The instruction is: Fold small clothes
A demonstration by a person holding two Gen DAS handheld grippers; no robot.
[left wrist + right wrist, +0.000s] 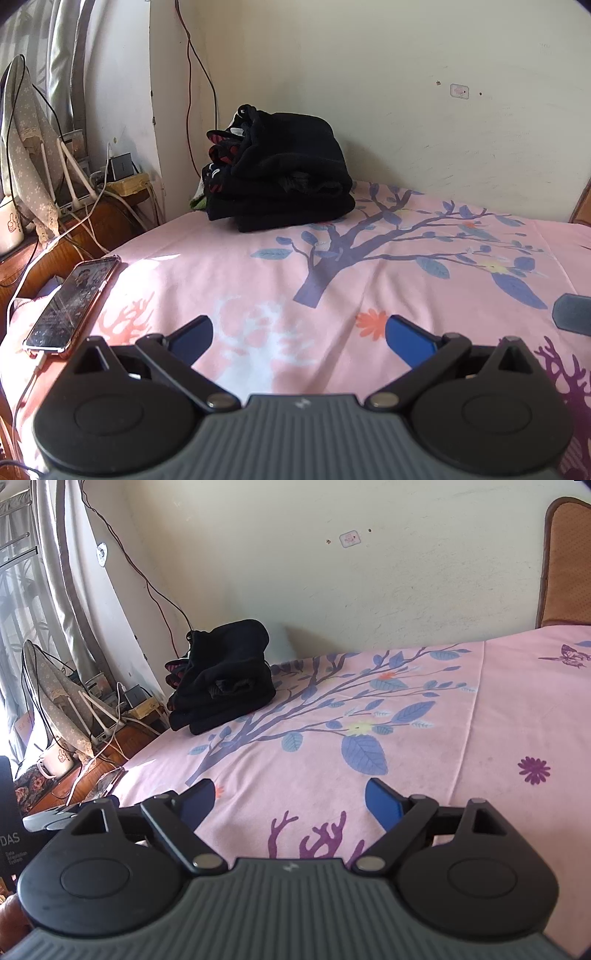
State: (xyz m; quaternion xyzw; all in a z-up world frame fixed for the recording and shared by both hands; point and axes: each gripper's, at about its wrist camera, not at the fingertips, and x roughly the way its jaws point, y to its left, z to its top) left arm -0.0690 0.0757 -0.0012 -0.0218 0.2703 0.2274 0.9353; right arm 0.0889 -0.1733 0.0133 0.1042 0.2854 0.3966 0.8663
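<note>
Left claw [299, 341]: spread wide with nothing between its blue pads, hovering low over the near part of the bed.
Right claw [290, 803]: also spread and holding nothing, over the near part of the bed, beside the left one.
Clothes [279, 173]: a pile of dark garments, mostly black with some red and white trim on the left side, sits at the far left corner of the bed, against the wall [406, 92]. It looks roughly stacked, with loose bulges on top and not flat layers.
Bed [388, 258]: covered by a pink sheet printed with a tree; the stretch between the claws and the pile is bare.
Phone [74, 302]: lies at the left edge of the bed, with a cable plugged in at its near end.
Step in hand: probably reaching to take one garment from the pile; no piece is spread out for folding yet.
Doing it well: pinch only the top layer at an edge or a hem, so a single piece lifts free and the rest stays put.
Working spot: bring that piece to the bare middle of the bed and lay it flat before any fold.
Watch: keep the left claw away from the phone and its cable on the way across.
</note>
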